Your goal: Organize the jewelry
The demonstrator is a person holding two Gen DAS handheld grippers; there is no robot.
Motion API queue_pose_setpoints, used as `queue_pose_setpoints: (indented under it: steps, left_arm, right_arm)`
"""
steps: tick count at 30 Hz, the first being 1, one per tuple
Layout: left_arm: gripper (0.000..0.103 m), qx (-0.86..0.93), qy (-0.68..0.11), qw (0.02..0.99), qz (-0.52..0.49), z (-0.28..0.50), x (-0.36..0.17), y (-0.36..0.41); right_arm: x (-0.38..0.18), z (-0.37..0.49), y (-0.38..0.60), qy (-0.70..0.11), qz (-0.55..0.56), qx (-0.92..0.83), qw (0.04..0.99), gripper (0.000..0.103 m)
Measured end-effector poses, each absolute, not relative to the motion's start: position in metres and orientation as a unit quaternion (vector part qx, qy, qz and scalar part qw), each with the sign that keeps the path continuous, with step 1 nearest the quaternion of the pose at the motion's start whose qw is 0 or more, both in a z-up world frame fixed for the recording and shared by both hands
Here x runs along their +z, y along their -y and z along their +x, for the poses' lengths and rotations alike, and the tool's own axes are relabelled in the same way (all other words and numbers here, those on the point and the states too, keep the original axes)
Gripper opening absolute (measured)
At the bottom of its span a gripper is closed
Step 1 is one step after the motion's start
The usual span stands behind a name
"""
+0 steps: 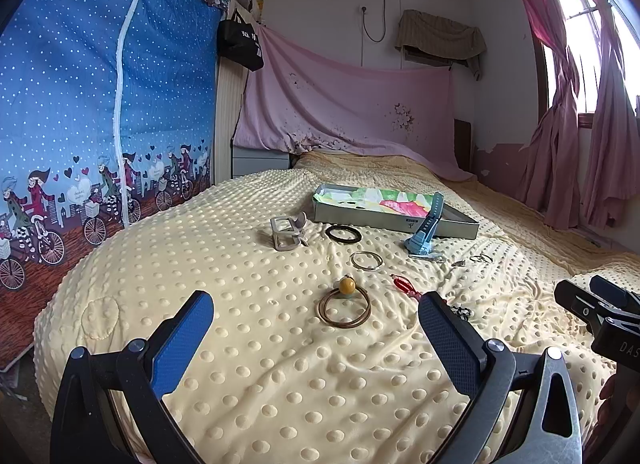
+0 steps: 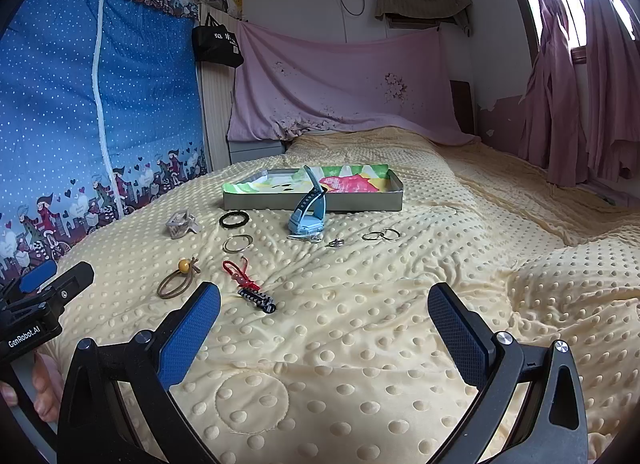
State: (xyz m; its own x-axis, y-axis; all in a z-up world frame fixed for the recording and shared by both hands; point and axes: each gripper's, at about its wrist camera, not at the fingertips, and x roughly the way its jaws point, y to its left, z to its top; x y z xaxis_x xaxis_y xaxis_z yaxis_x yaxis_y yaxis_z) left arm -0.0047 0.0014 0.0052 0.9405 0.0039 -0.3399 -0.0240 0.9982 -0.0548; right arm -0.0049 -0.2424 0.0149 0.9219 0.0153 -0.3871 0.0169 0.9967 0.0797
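Both grippers hang over the bumpy yellow blanket (image 2: 360, 324) with nothing in them: the left gripper (image 1: 316, 314) has its jaws spread wide, and so does the right gripper (image 2: 324, 304), so I'd guess nothing's been picked yet. Going left to right ahead of the left one: a grey buckle thing (image 1: 286, 233) far left, a black ring (image 1: 343, 233) and a silver ring (image 1: 366, 260) further out, and a brown hair tie with a yellow bead (image 1: 345, 304) right between its fingers, probably first up. Just past the right gripper's left finger sit a red cord charm (image 2: 240, 274) and a striped clip (image 2: 257, 299). A blue watch (image 2: 306, 216) leans on the tin tray (image 2: 312, 203) up front, which looks like where everything goes.
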Motion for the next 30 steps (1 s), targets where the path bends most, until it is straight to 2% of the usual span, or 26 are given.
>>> queue_pose_setpoints:
  steps: [30]
  left_arm:
    - [0.103,0.006,-0.172,0.985,-0.030,-0.0079,0.0124,-0.0078]
  right_arm:
    - [0.0147,-0.0056,0.2440,-0.197,0.041,-0.001,0.980,0.102]
